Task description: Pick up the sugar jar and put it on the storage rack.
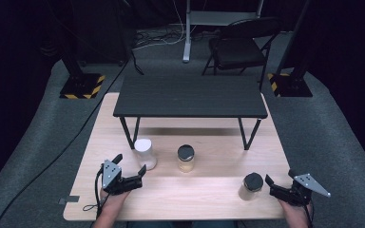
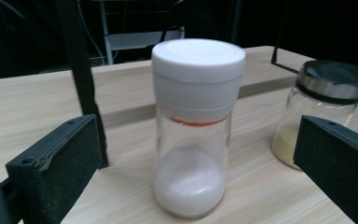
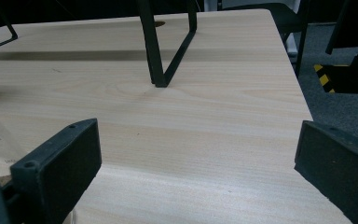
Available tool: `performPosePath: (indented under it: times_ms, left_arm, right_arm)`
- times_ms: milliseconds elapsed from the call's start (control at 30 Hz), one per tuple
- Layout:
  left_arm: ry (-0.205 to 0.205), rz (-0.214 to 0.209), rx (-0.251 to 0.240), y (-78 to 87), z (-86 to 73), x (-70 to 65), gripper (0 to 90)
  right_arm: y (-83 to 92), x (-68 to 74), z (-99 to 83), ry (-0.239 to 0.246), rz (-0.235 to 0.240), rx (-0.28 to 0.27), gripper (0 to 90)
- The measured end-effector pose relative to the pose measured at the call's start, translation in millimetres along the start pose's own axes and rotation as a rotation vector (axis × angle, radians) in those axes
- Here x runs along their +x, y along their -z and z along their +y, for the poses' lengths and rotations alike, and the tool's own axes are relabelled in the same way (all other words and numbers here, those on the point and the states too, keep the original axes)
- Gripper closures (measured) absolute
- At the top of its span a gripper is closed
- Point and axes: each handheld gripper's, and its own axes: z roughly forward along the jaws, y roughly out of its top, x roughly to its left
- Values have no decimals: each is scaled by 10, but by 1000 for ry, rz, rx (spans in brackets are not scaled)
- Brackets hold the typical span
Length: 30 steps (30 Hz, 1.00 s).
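Jars stand on the wooden table (image 1: 180, 190), three of them; the white-lid jar (image 2: 193, 126) is upright between the spread jaws of the left gripper (image 1: 129, 169), not touched, with white powder low inside; the middle jar (image 1: 186, 158), just to its right, has a black lid and a little yellow powder; the third jar (image 1: 252, 186), also black-lidded, stands just left of the right gripper (image 1: 278, 183), whose jaws are spread with bare table between them.
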Motion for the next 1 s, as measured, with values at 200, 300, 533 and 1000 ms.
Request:
performPosePath:
  times_ms: [200,300,533,1000]
  left_arm:
    - [-12,-20,3,-72,85,4,5]
    - [-18,-25,4,-98,110,7,4]
    - [-2,-47,8,-181,177,58,2]
    - [-4,-56,72,-447,248,84,14]
  right_arm:
    - [1,-3,0,-1,2,-1,0]
    - [0,-5,0,-3,3,-1,0]
    - [1,-8,-1,-4,5,-4,0]
    - [0,-10,0,-6,7,-3,0]
